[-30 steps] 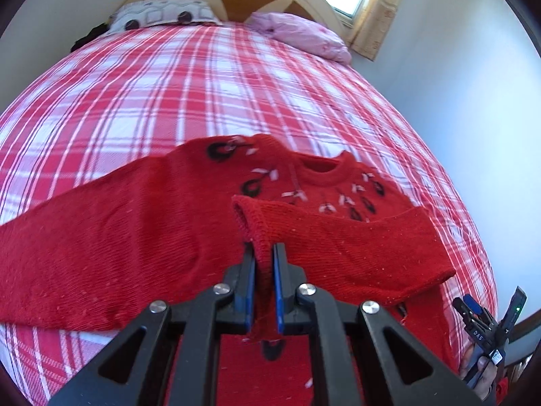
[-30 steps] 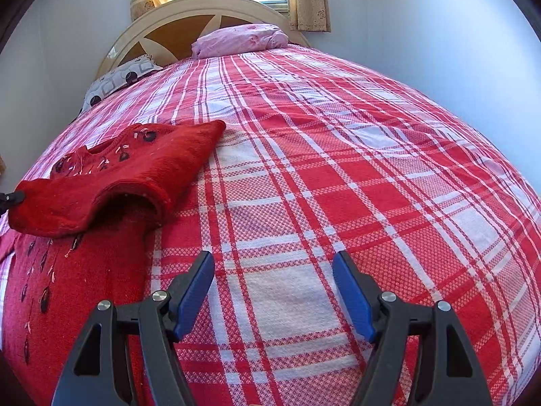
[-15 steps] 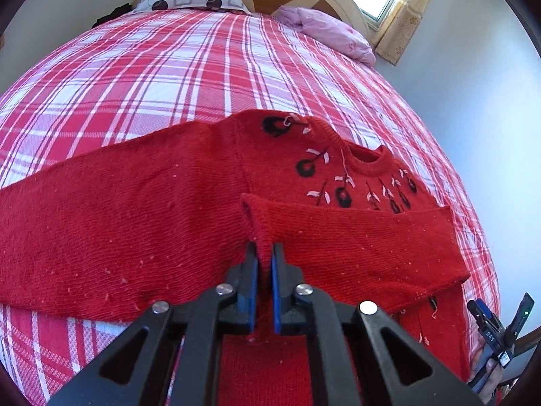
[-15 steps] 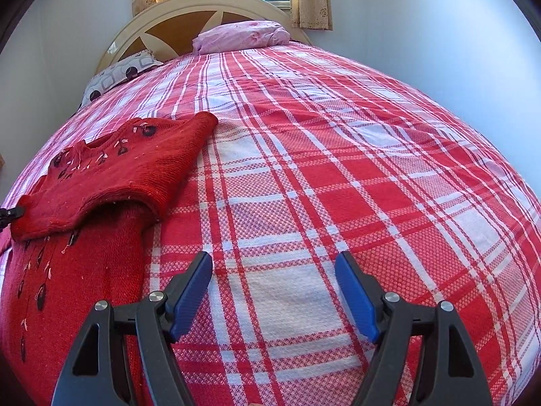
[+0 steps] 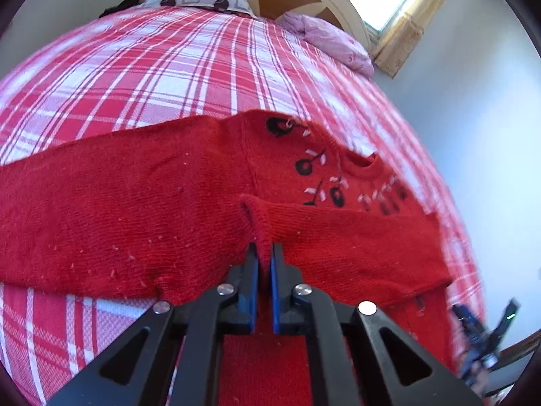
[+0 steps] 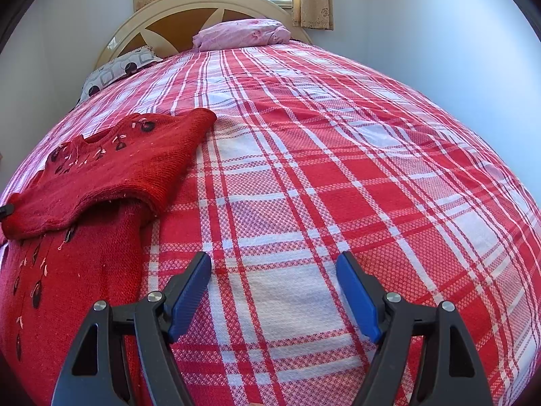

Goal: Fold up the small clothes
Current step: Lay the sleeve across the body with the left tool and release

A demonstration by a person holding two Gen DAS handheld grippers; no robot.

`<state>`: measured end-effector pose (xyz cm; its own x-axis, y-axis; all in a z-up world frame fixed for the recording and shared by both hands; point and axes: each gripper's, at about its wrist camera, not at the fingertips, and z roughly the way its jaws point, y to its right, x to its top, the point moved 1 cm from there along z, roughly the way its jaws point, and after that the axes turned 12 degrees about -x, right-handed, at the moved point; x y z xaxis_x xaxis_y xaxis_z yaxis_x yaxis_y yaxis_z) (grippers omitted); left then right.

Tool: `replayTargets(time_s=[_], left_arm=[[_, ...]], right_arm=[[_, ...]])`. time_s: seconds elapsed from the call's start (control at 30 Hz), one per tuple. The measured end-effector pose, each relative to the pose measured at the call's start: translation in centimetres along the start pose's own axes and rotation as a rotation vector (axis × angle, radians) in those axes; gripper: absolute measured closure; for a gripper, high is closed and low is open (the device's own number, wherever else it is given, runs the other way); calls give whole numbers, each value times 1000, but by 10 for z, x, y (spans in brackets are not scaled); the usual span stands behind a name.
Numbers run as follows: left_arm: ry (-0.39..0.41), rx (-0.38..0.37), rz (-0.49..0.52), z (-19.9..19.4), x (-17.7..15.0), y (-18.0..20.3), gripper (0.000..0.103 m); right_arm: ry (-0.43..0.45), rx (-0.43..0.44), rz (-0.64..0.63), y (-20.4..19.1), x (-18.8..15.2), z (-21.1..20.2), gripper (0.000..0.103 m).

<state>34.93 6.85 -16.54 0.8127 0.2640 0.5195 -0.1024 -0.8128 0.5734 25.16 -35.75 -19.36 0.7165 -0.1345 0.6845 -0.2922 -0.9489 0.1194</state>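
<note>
A small red knitted sweater [image 5: 142, 203] with black and white embroidery lies on the plaid bed. My left gripper [image 5: 264, 250] is shut on the cuff of its right sleeve [image 5: 338, 243], which is folded across the chest below the neckline. The other sleeve stretches out flat to the left. In the right wrist view the sweater [image 6: 111, 169] lies at the left, with the folded sleeve over the body. My right gripper [image 6: 274, 267] is open and empty over bare bedspread to the right of the sweater.
The bed is covered by a red and white plaid bedspread [image 6: 338, 155]. A pink pillow [image 6: 243, 34] and a grey patterned pillow [image 6: 118, 67] lie by the headboard [image 6: 203, 10]. Walls stand close on both sides. The right gripper shows at the lower right of the left wrist view [image 5: 480, 345].
My left gripper has carried the sleeve cuff further left across the sweater and lower toward it. The right gripper has barely moved and stays open.
</note>
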Motion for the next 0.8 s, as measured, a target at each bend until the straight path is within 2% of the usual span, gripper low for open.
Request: replayTargets(time_s=[0.17,0.23,0.37,0.53,0.7,0.77,0.8], left_arm=[[-2,6,-10,-12,-3,-3,97],[-26,37,-16,-6,-7,-9,97],[-46,55,-36,5,-16,-21,96],[-24,45,-15,-7,-16,-18,96],[-19,46,-13,-9,-18,-23,96],[-18,49,-12,-6,-19,-23,96],[-19,52,-5,-5,-20,-23,92]], right_arm=[[-4,-5,-9,-1,1,1,25],[-4,-8,-11,-1,0,2,25],[4,-16,-17,-1,2,-3,25],[76,10,-28,-12,21,-36,25],[133,124,-163,-76,49,-65,25],[121,150,-261,-110,52,-61,25],[104,154,-321,-130,52,-51,25]])
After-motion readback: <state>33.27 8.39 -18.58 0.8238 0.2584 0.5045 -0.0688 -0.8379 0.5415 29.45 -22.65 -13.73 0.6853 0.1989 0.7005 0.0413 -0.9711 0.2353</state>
